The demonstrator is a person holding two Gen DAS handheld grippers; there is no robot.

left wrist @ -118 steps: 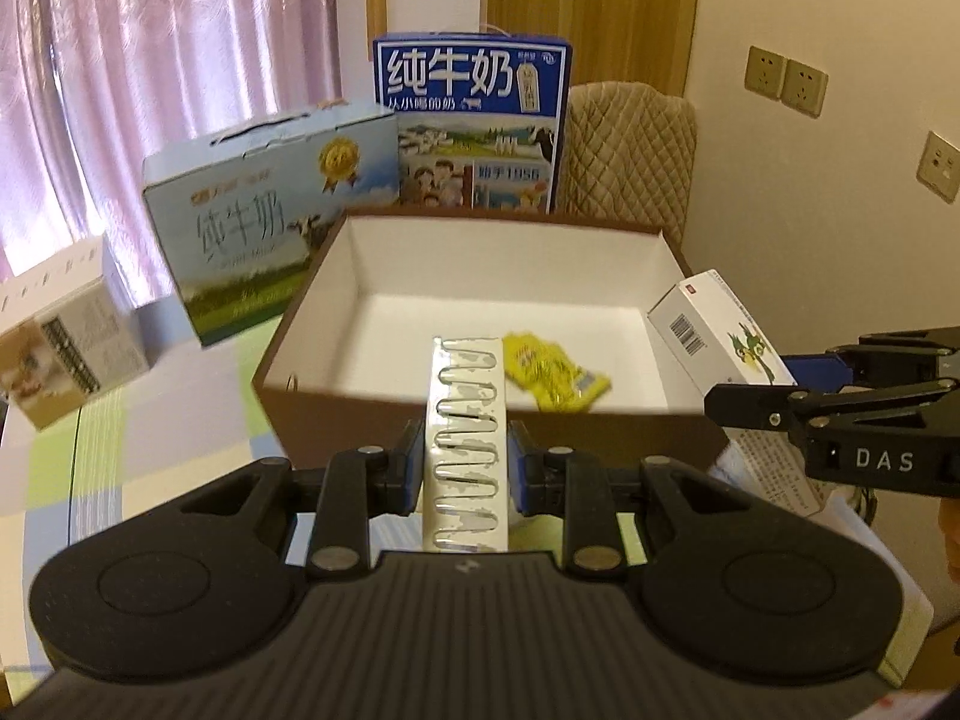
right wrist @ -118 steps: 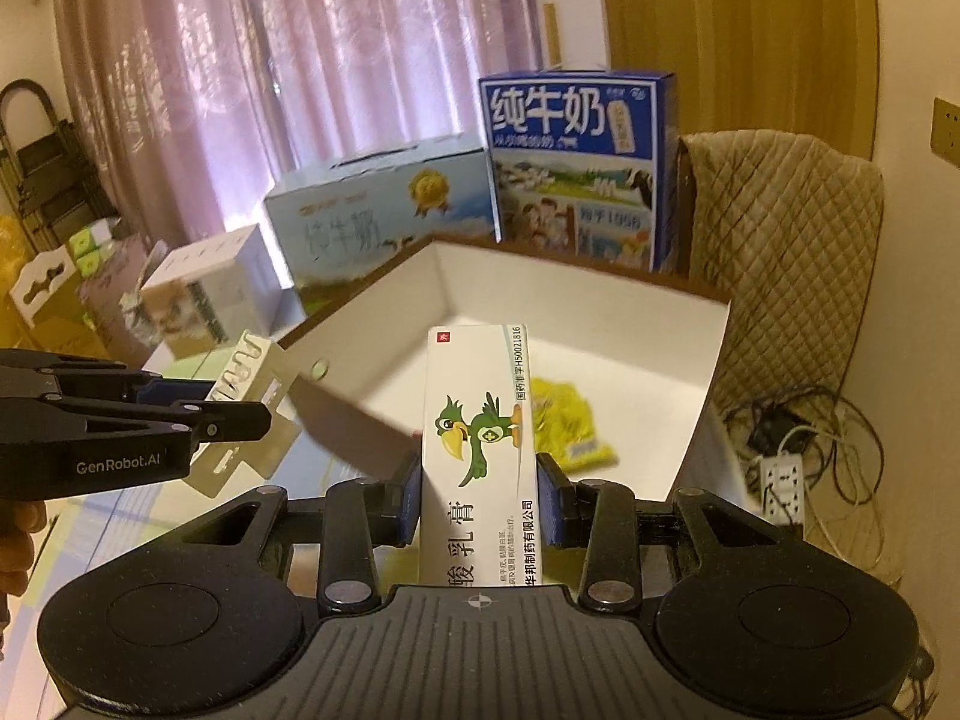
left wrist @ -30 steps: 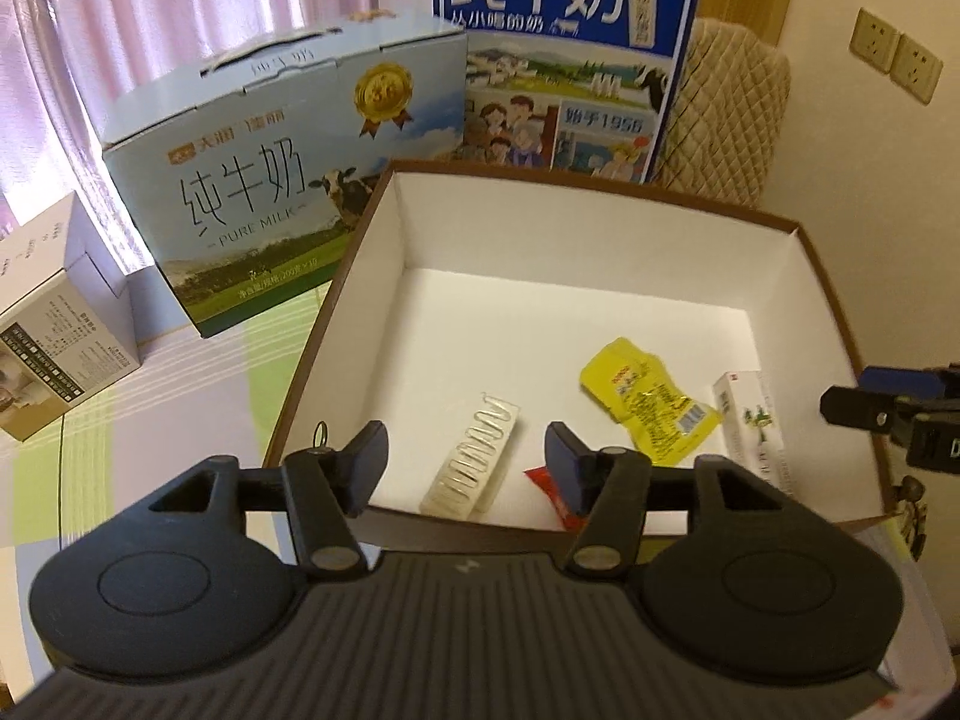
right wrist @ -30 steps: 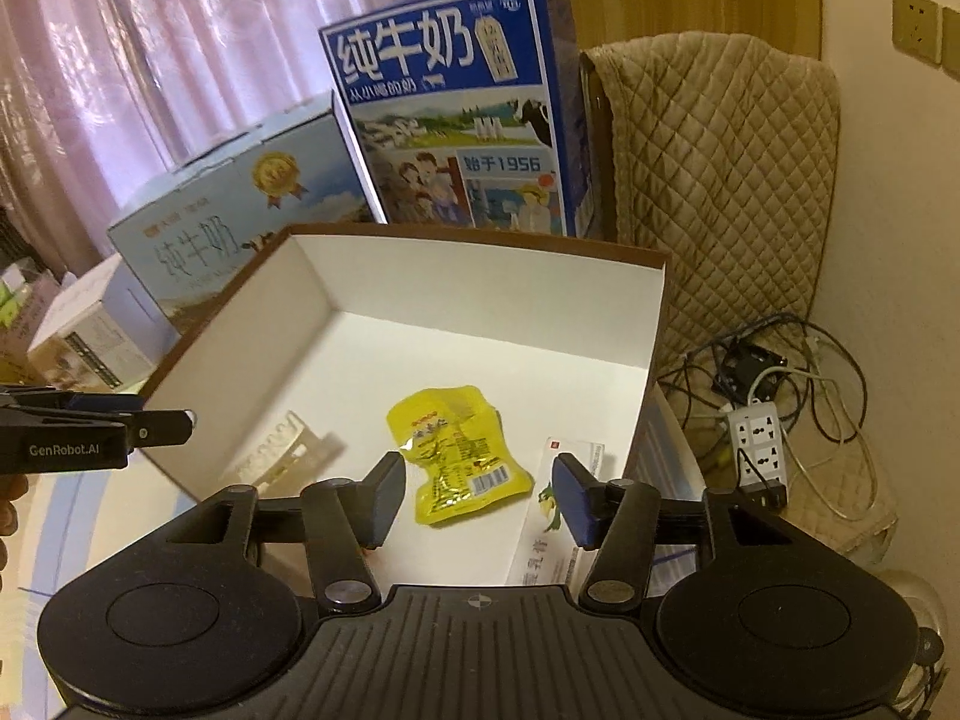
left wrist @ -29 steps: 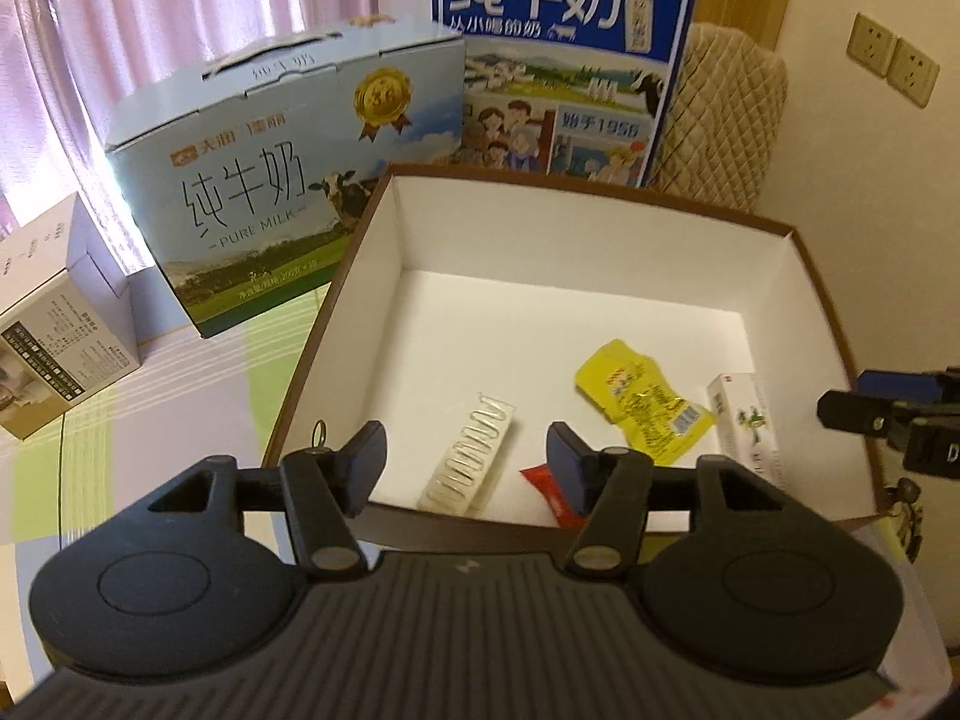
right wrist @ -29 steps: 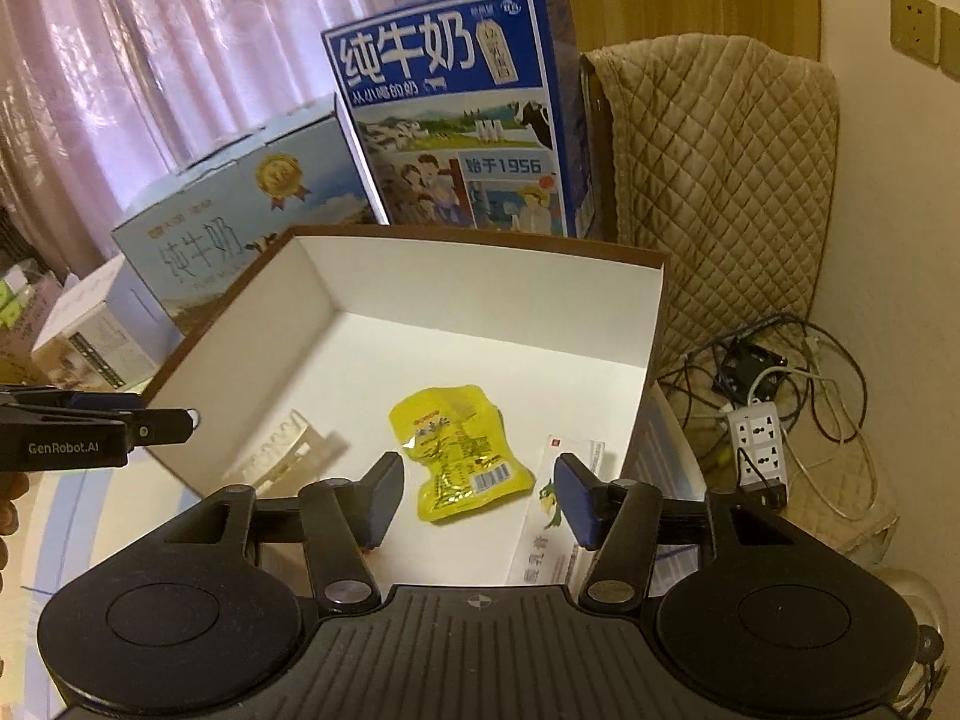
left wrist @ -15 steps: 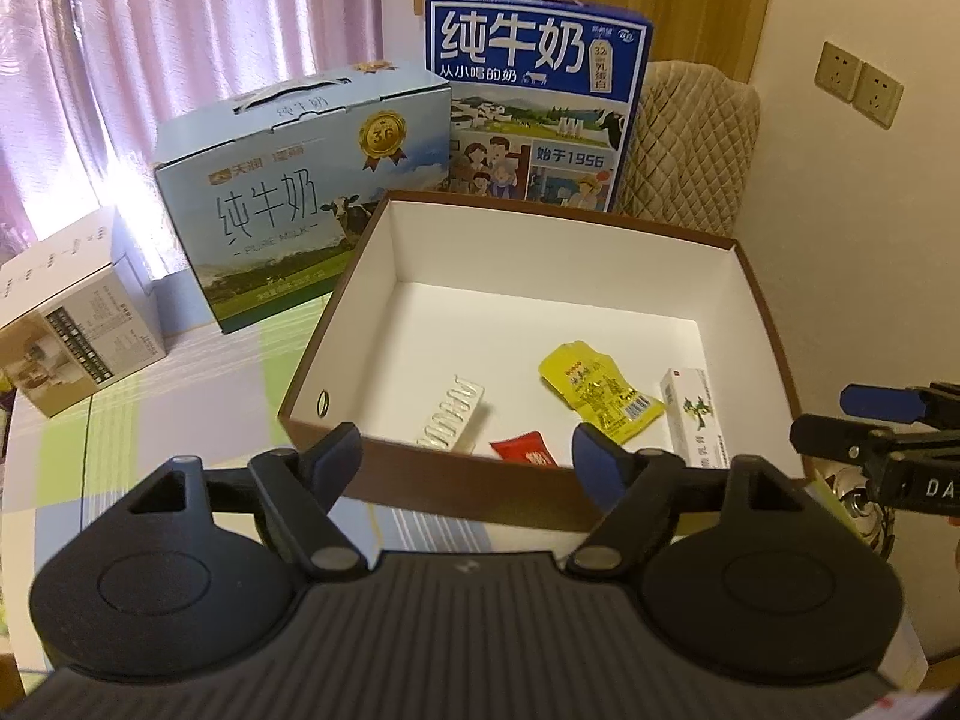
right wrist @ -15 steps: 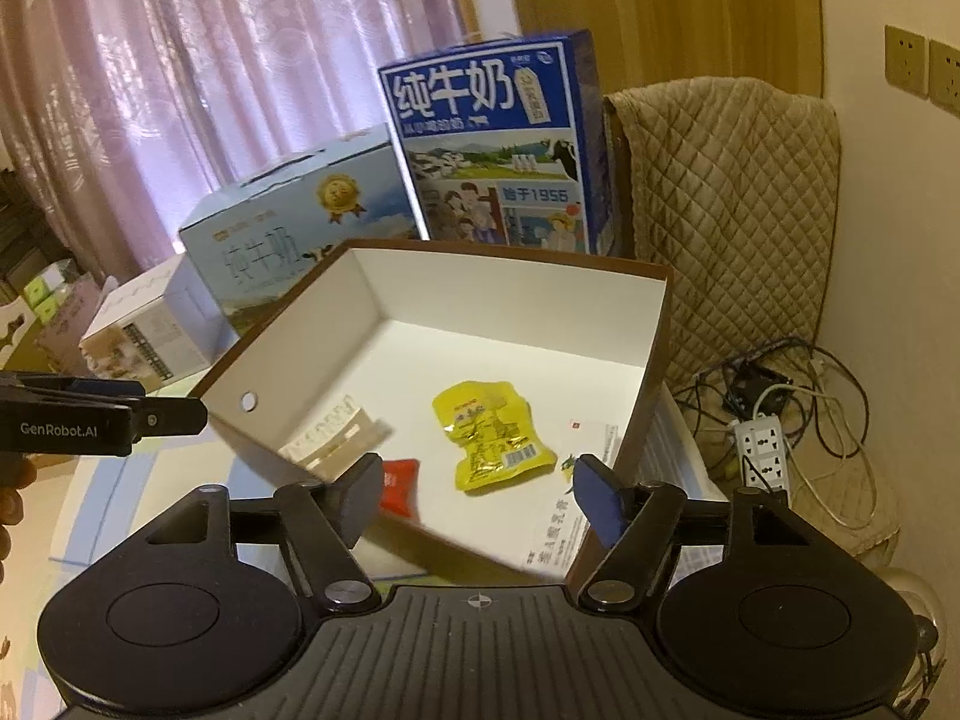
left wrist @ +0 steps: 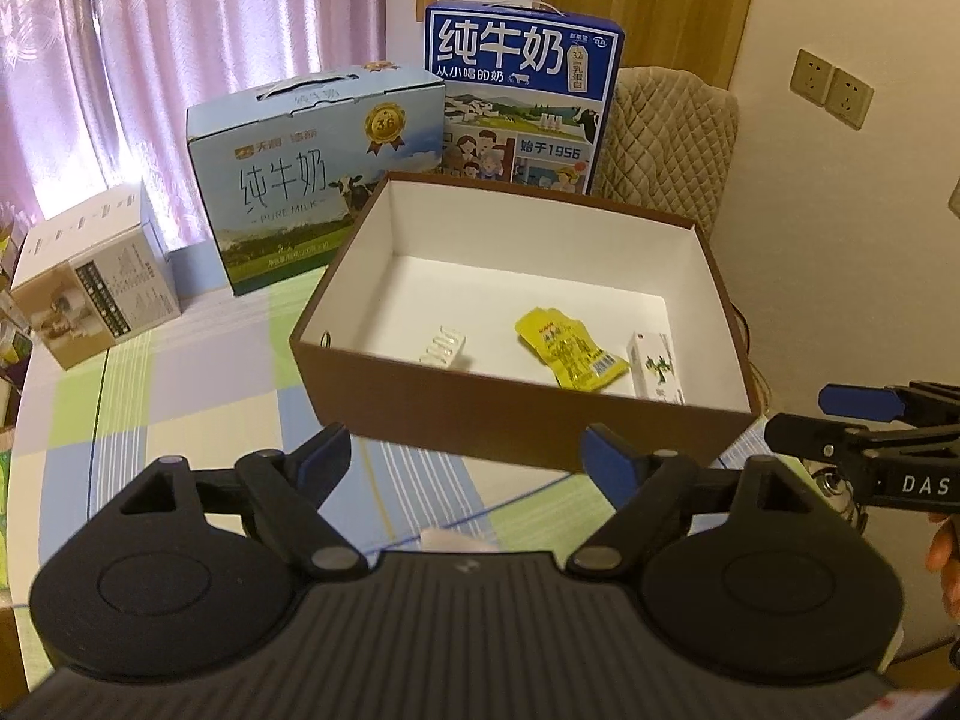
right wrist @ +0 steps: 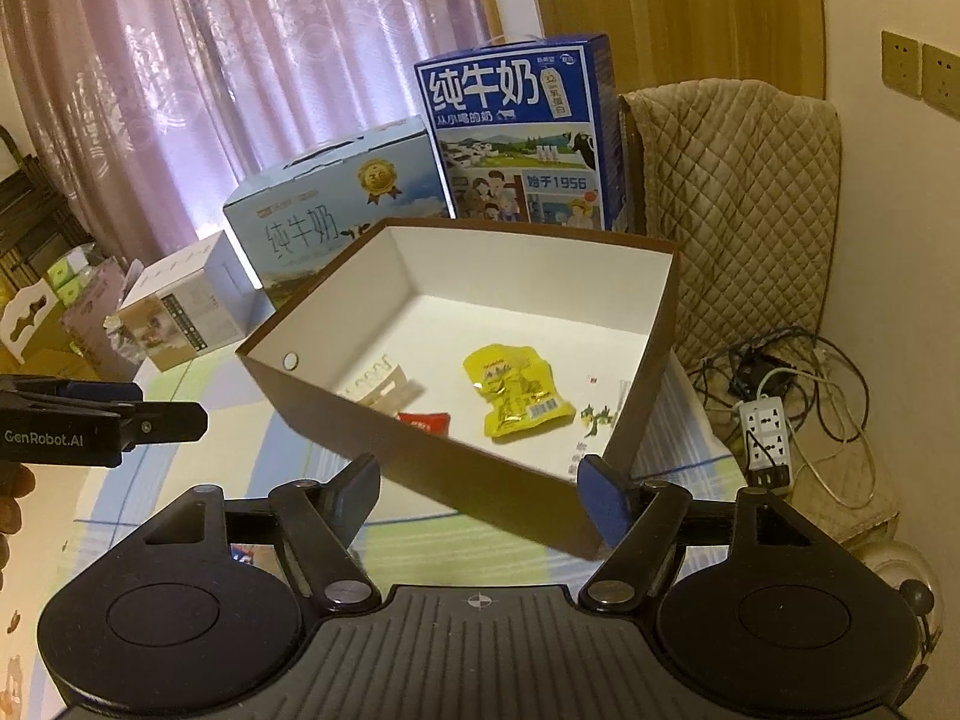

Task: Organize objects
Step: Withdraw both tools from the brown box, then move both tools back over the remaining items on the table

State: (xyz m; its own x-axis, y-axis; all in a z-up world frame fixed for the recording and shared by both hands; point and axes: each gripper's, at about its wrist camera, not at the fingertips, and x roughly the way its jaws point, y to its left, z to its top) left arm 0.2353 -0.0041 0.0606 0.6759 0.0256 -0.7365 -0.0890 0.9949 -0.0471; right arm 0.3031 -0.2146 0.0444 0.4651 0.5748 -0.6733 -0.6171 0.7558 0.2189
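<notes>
Both grippers, left gripper and right gripper, wide, empty, jaws just opened. Risk: clipping brown box near wall, shoving it off table edge.

The right gripper has just been opening, nothing between its jaws; ahead, a brown cardboard box with white inside holds a yellow foil sachet, a small red packet, a clear blister strip and a white carton with a green bird.
</notes>
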